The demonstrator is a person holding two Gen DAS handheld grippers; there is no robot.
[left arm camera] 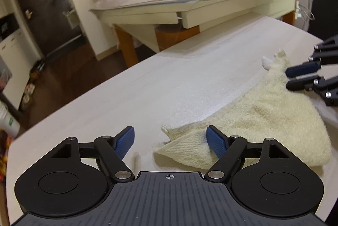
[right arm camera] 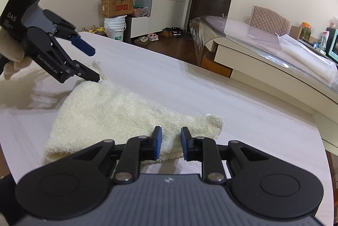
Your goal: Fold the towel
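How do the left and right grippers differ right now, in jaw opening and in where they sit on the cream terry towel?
The left gripper has its jaws spread wide; the right gripper has a much narrower gap, though also open. The left gripper sits at one corner of the cream terry towel, one finger low by the cloth; the right gripper is at the opposite end, over its edge. Neither visibly pinches the towel. Both are black with blue pads, above the white table.

The left gripper (left arm camera: 170, 141) hangs with its jaws spread wide over the near corner of a cream towel (left arm camera: 259, 118) lying on the white tabletop (left arm camera: 131, 95). The right gripper (left arm camera: 290, 78) sits at the towel's far corner, fingers slightly apart.
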